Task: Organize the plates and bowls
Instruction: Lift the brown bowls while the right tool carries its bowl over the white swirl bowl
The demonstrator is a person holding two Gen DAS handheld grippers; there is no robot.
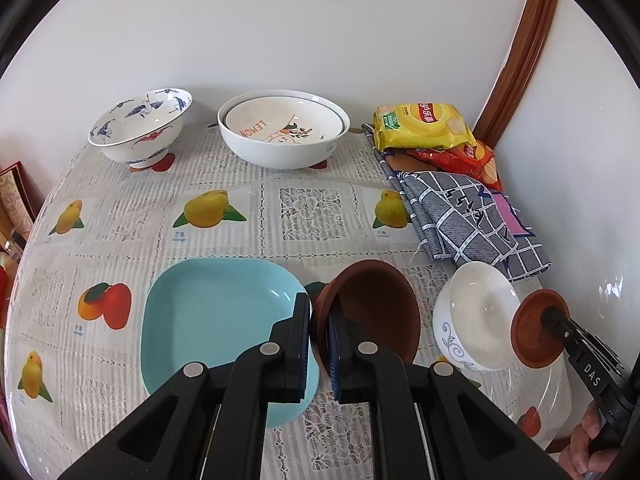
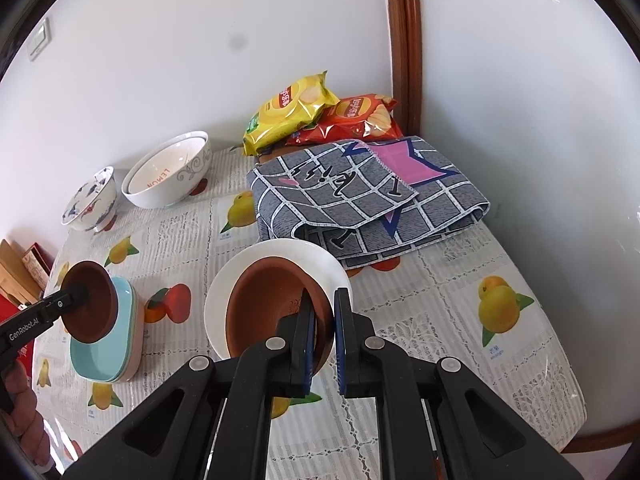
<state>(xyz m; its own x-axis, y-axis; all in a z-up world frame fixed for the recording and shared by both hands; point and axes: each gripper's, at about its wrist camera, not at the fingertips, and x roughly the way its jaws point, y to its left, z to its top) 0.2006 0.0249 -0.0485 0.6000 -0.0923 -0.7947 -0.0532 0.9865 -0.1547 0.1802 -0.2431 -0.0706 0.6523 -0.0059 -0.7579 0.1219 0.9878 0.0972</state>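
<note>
My left gripper (image 1: 319, 308) is shut on the rim of a brown clay bowl (image 1: 372, 312), held tilted just right of a light blue square plate (image 1: 216, 320). From the right wrist view that brown bowl (image 2: 92, 300) hangs over a short stack of blue plates (image 2: 108, 344), with the left gripper (image 2: 82, 292) pinching it. My right gripper (image 2: 325, 296) is shut on the rim of a second brown clay dish (image 2: 272, 304), tilted over a white bowl (image 2: 280, 252). In the left wrist view this dish (image 1: 536, 334) sits beside the white bowl (image 1: 476, 316), gripped by the right gripper (image 1: 554, 318).
At the back stand a blue-and-white patterned bowl (image 1: 140, 124) and a large white bowl (image 1: 280, 148) holding a "LEMON" plate. Chip bags (image 2: 288, 112) and a folded checked cloth (image 2: 360, 208) fill the right corner by the wall. The fruit-print tablecloth (image 1: 304, 208) shows between them.
</note>
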